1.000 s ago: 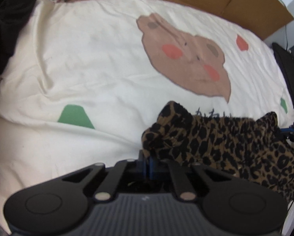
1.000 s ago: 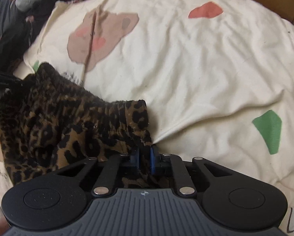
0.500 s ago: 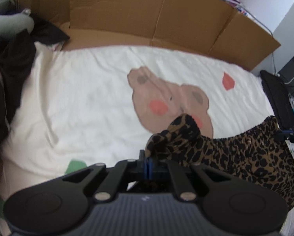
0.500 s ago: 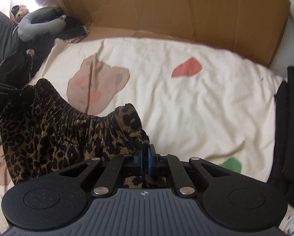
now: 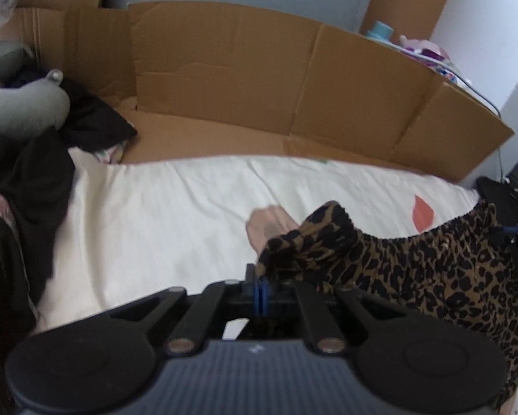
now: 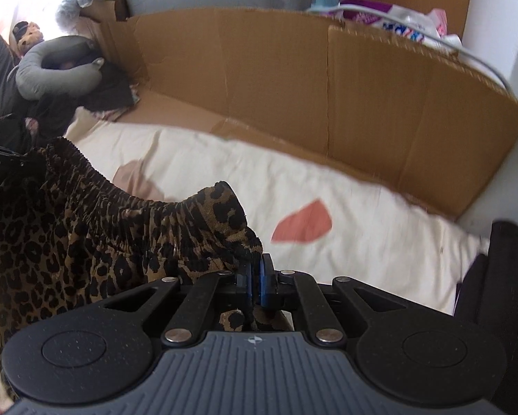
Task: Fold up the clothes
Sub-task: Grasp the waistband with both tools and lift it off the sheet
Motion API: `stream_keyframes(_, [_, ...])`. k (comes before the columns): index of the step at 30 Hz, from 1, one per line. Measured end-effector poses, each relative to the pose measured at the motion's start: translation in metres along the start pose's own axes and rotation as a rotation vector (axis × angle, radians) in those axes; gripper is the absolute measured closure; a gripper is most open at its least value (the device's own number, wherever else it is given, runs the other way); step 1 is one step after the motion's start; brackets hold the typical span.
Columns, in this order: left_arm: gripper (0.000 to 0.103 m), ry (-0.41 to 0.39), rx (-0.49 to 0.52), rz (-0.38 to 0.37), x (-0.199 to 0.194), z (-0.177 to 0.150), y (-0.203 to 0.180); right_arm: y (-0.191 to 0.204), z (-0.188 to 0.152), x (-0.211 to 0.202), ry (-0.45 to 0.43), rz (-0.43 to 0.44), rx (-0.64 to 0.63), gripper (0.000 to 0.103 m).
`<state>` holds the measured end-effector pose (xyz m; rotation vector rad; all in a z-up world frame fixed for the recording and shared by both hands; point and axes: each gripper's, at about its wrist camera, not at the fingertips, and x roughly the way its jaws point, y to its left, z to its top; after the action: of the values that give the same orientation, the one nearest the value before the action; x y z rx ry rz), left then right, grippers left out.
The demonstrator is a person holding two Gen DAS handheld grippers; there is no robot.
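My left gripper (image 5: 260, 285) is clamped on one end of the gathered waistband of the leopard-print garment (image 5: 414, 269); the blue pads are pressed together with cloth pinched between them. My right gripper (image 6: 255, 285) is likewise clenched on the other end of that waistband, fabric showing above and below the pads. The garment (image 6: 85, 235) hangs stretched between the two grippers, above the cream bedsheet (image 5: 162, 228). Its elastic band is ruched and sags in a shallow curve; the body falls in loose folds below. Print: black spots on brown-tan ground. Cardboard panels (image 6: 293, 79) stand along the far edge of the sheet. Dark clothes (image 5: 23, 180) lie heaped at the left.
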<state>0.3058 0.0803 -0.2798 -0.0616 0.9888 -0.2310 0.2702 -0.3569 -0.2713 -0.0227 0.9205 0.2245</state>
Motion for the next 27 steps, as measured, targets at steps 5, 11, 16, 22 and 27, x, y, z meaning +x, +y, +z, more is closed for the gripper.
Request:
stream_keyframes(5, [0.101,-0.013,-0.022,0.022,0.013,0.012,0.007,-0.002,0.023,0.021,-0.002,-0.011,-0.020,0.101])
stream_keyframes(11, [0.101,-0.013,-0.046,0.040,0.028,0.024,0.014,-0.001,0.039,0.042,-0.004,-0.031,-0.036,0.101])
stream_keyframes(16, [0.101,-0.026,-0.051,0.044,0.038,0.038,0.015,-0.007,0.044,0.053,-0.006,-0.051,-0.012,0.101])
stream_keyframes(22, [0.101,-0.032,-0.066,0.065,0.055,0.050,0.013,-0.014,0.050,0.067,-0.002,-0.073,0.017,0.101])
stream_keyframes(27, [0.096,0.023,-0.087,0.070,0.077,0.047,0.015,-0.013,0.052,0.081,0.005,-0.097,0.000,0.100])
